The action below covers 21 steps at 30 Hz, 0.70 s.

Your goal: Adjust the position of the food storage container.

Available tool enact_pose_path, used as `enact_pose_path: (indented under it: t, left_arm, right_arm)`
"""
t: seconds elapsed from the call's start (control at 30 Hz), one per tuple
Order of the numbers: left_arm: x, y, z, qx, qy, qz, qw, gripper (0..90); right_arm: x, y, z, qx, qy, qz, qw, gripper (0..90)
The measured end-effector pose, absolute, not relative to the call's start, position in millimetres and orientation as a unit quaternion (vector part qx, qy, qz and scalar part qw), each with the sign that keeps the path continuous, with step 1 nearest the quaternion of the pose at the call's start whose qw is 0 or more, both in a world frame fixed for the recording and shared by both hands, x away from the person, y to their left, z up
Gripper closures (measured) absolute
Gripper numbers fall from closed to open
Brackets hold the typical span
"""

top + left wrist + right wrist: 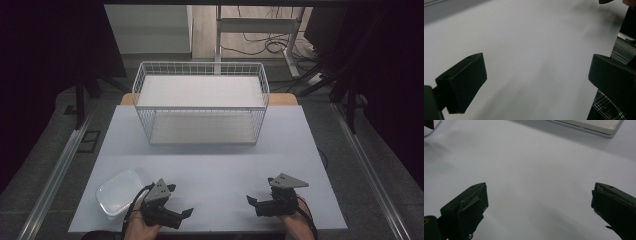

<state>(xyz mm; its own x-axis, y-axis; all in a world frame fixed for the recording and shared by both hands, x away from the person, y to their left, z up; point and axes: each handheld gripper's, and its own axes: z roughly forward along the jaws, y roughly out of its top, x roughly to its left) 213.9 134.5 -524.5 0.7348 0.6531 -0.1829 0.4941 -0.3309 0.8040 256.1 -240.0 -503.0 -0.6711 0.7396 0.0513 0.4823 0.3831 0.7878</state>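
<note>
My left gripper (181, 200) rests low over the white table (210, 165) near its front edge, held by a hand coming in from below. Its jaws stand wide open, and in the left gripper view nothing but bare table lies between them (536, 77). My right gripper (260, 191) sits at the front right, level with the left one and turned toward it. It is also open, with bare table between its jaws (539, 205). A clear plastic container (120, 192) lies just left of the left gripper, apart from it.
A white wire rack (200, 102) with two flat shelves stands at the back middle of the table; its lower shelf's corner (596, 126) shows in the right gripper view. Dark floor and metal rails (55, 175) flank the table.
</note>
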Motion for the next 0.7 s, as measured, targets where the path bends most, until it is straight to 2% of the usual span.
enact_pose_path:
  t: [0.57,0.7]
  left_arm:
    - [216.5,134.5,-525.0,0.813,0.36,0.087,0.45,0.5]
    - [215.6,137.5,-518.1,0.805,0.36,0.078,0.465,0.5]
  right_arm:
    - [256.9,-240.7,-503.9,0.366,0.825,0.399,0.164,0.4]
    - [257.2,-241.0,-503.8,0.364,0.824,0.401,0.167,0.4]
